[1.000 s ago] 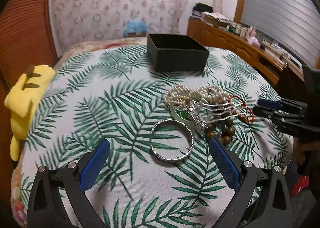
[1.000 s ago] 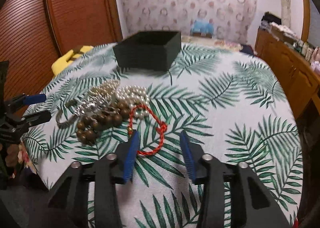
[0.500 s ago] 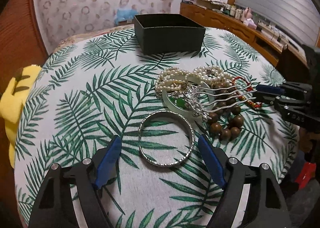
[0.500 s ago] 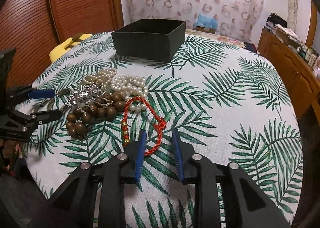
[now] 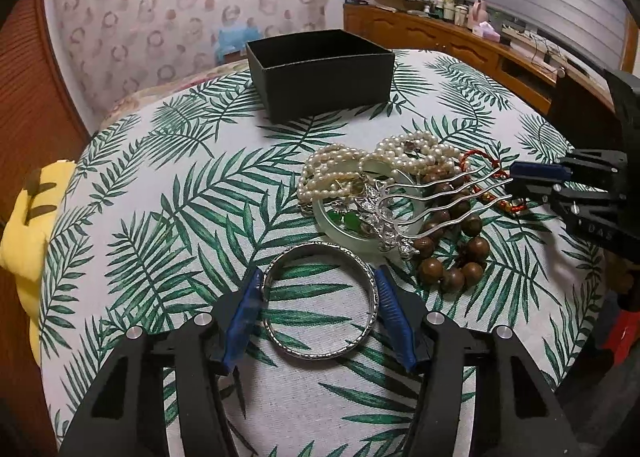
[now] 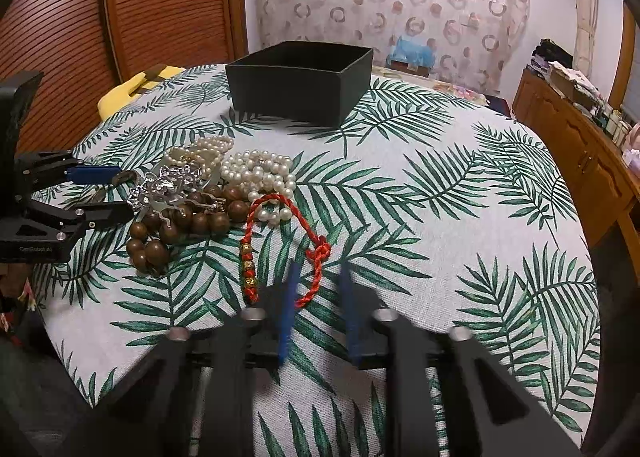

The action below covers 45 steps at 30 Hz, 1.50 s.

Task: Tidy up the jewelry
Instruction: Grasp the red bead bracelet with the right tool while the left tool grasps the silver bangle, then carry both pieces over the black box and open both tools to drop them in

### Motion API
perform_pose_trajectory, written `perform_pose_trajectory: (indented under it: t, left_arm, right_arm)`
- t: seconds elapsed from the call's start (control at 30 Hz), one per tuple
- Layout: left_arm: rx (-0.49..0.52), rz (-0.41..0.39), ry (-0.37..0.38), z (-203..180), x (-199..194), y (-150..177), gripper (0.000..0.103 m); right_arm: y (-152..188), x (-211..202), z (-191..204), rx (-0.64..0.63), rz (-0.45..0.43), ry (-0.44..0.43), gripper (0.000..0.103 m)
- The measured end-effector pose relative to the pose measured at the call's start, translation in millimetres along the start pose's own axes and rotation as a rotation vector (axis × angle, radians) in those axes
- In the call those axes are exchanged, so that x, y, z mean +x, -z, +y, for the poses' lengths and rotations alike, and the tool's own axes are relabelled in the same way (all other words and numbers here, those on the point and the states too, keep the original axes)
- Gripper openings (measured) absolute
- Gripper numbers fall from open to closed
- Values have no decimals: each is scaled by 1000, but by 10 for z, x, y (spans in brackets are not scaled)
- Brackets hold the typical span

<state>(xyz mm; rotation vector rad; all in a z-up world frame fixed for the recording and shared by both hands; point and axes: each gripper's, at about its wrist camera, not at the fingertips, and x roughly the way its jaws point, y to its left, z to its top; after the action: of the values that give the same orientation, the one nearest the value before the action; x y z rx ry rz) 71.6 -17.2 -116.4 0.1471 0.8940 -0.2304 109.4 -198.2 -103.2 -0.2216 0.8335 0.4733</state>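
Note:
A silver bangle [image 5: 320,301] lies on the leaf-print cloth. My left gripper [image 5: 318,289] has its blue pads on both sides of it, touching its rim. Behind it lies a heap: pearl strands [image 5: 380,161], a jade bangle [image 5: 360,241], a silver hair comb [image 5: 404,213] and brown wooden beads [image 5: 452,253]. A red cord bracelet [image 6: 280,241] lies in front of my right gripper [image 6: 316,281], whose narrowly open fingers straddle the cord's near end. A black open box [image 6: 300,81] stands at the back.
A yellow plush toy [image 5: 28,241] lies at the table's left edge. A wooden sideboard [image 6: 580,153] with clutter runs along the right. A wooden slatted door [image 6: 120,5] is behind on the left. The table drops off close to both grippers.
My left gripper has moved forward and narrowed from wide open onto the silver bangle. My right gripper has moved forward onto the near end of the red cord bracelet.

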Motion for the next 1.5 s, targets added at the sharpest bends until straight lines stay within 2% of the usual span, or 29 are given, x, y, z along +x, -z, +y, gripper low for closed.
perform_pose_trajectory:
  t: [0.03,0.07,0.4,0.6,0.8,1.17,1.5]
  left_arm:
    - [-2,-6,-4,10,-5,1,54]
    - [-8,-12,-6,27,-14,0,54]
    - [-71,-102,21,189,-191,-163,54]
    - [-87,-142,53,229,-232,-415,54]
    - [-75,-185,68,237,-165,-837,55]
    - [-48,-192,63,271,327,-1673,55]
    - [-64,-133,76,332,833,-1881,56]
  right_arm:
    - [-6,-2,-14,5,2,-4,5]
    - [-11,-9,-35,8,2,-4,4]
    - [-183,-142,-133,1,-50,3,3]
    - [-412,-287,-155,-36,-108,15,3]
    - [-713,-406,-275,-55,-171,9,3]
    - [-1355,-234,-429,-63,-251,-18,3]
    - [-1725,145,-556,-77,-249,-40,3]
